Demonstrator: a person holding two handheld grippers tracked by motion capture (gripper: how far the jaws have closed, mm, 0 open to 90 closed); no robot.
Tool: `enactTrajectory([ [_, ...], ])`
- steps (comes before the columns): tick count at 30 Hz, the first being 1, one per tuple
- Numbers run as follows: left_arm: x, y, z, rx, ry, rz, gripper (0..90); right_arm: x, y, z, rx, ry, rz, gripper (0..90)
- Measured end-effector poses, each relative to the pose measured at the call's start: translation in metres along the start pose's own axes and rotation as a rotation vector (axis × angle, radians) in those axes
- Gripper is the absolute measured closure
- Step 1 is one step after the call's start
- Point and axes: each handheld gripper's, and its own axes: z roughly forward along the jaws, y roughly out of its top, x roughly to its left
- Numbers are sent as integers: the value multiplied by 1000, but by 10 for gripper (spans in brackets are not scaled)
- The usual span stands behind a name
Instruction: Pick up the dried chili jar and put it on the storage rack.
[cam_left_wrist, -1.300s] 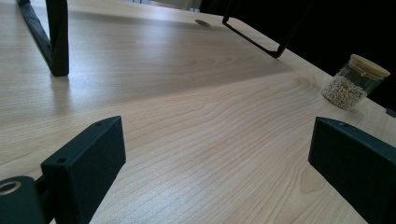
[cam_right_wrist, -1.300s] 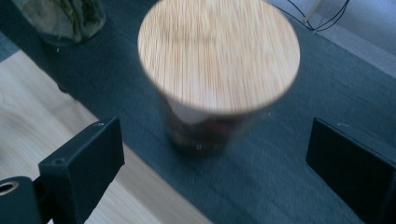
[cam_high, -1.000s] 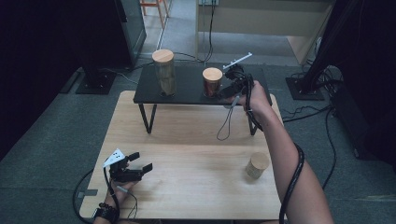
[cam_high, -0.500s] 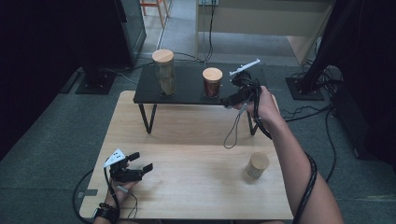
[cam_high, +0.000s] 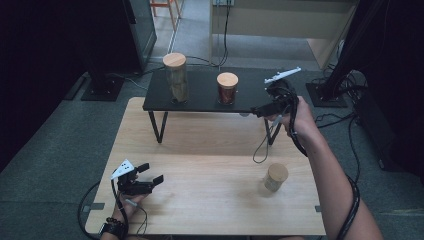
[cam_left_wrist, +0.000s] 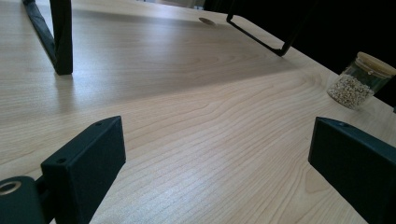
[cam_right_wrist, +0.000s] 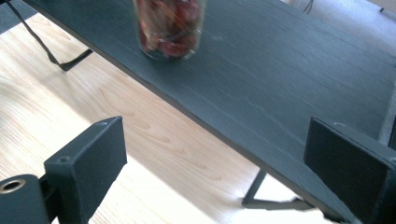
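A short jar of red pieces (cam_high: 227, 88) and a tall jar (cam_high: 176, 77), both with wooden lids, stand on a low black shelf (cam_high: 200, 102). My right gripper (cam_high: 256, 110) hovers at the shelf's front right edge, pointing left toward the red jar (cam_right_wrist: 170, 28) and well apart from it. Its jaws are open and have just been closing a little, with nothing between them (cam_right_wrist: 215, 172). A small jar of pale grains (cam_high: 275, 177) sits on the wooden table (cam_high: 210, 150). My left gripper (cam_high: 152, 175) rests open low at the table's front left, aimed across bare wood at that grain jar (cam_left_wrist: 362, 80).
The shelf stands on thin black legs (cam_high: 157, 127) at the far side of the table. A cable (cam_high: 262, 142) hangs from my right gripper over the table. Grey carpet and dark stands surround the table.
My right hand has drawn away from the red jar, moving right and toward the shelf's front edge. The left gripper has not moved.
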Motion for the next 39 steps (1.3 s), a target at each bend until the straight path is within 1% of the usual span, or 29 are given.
enactTrajectory([
  [6, 0, 0, 0, -2, 2, -2, 40, -7, -16, -12, -13, -11, 17, 59],
  [10, 0, -1, 0, -6, 3, -3, 40, -13, -26, -18, -6, -29, 30, 58],
  [14, -1, -1, -1, -8, 7, -1, 40, -22, -37, -23, -21, -18, 62, 58],
  [25, -2, -1, 0, -4, 9, 0, 39, -28, -62, -28, -18, -20, 75, 57],
  [27, -2, -1, -1, -4, 11, 1, 40, -30, -68, -30, -26, -14, 87, 58],
  [31, -3, -1, -1, -5, 14, 0, 39, -30, -79, -32, -36, -7, 88, 58],
  [37, -4, -1, -1, -4, 16, 1, 40, -30, -96, -28, -28, 8, 98, 57],
  [39, -4, -1, -1, -5, 18, 1, 40, -32, -103, -26, -31, 20, 107, 58],
])
